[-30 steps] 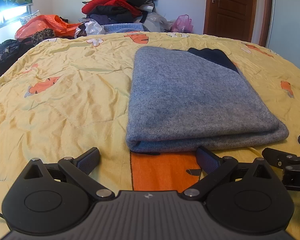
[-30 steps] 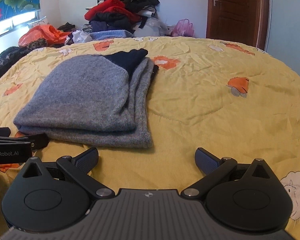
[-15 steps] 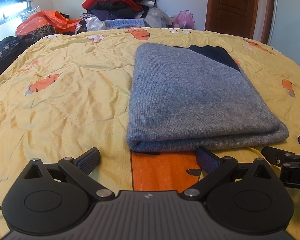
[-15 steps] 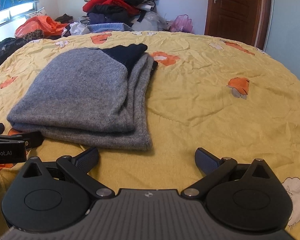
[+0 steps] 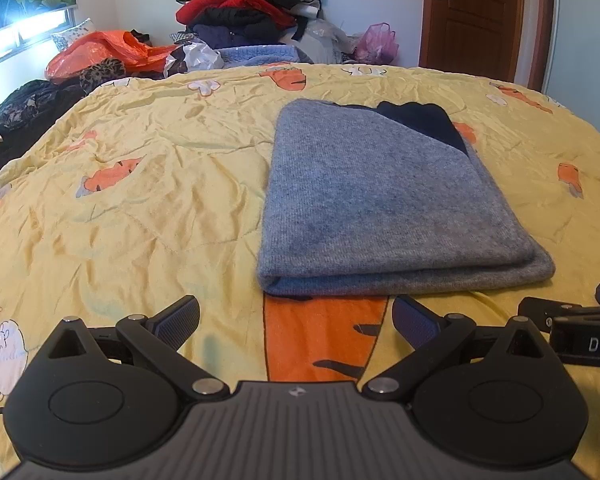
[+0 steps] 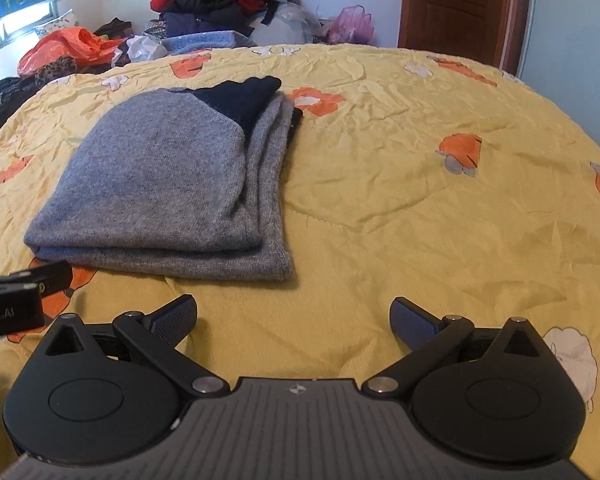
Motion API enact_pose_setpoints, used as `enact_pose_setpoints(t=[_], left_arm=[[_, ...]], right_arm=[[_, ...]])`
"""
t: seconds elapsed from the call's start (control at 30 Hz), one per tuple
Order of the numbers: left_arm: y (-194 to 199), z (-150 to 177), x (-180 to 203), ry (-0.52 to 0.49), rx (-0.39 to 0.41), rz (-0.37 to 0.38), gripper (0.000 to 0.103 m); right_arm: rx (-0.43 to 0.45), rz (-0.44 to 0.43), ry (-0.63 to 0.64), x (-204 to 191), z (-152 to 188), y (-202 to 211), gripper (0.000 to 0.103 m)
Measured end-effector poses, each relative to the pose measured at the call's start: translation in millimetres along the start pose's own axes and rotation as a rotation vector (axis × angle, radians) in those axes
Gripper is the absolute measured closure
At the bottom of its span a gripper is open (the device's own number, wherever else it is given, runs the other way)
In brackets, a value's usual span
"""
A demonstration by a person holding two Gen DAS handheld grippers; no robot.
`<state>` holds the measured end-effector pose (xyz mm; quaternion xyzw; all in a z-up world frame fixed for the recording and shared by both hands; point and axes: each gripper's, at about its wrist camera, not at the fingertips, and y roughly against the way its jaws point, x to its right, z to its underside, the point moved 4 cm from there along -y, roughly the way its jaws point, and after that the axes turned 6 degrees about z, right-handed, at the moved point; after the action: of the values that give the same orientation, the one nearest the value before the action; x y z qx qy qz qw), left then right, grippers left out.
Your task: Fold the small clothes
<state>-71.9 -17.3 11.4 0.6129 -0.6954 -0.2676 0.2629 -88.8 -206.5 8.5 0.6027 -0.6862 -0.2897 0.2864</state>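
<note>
Left wrist view: left gripper (image 5: pixel 296 316) sits low at bottom centre, jaws spread, before folded grey sweater (image 5: pixel 384 200); right gripper (image 6: pixel 294 316) likewise spread, empty.

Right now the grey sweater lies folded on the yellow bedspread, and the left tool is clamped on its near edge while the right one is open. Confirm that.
Not quite. The left tool is open too and grips nothing; the left wrist view shows its fingers spread short of the grey sweater. The rest holds: the sweater lies folded on the yellow bedspread and the right tool is open.

a rumpled yellow carrot-print bedspread (image 5: pixel 148 208) carries one folded grey sweater (image 5: pixel 380 200) (image 6: pixel 160 184), lying flat on it.
</note>
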Motion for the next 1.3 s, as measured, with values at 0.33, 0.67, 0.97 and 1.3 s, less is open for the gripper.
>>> enact_pose_setpoints(t=[0.33,0.67,0.97,1.3], left_arm=[[7,-1,2,0.009,-0.005,0.013,0.000],[11,-2,3,0.015,-0.012,0.015,0.000],[12,-3,6,0.016,-0.009,0.039,0.000],[19,-5,5,0.027,0.011,0.095,0.000]], right_arm=[[0.010,0.002,0.011,0,-2,8,0.000],[0.023,-0.006,0.016,0,-3,14,0.000],[0.013,-0.016,0.014,1,-2,13,0.000],[-0.001,-0.028,-0.005,1,-3,10,0.000]])
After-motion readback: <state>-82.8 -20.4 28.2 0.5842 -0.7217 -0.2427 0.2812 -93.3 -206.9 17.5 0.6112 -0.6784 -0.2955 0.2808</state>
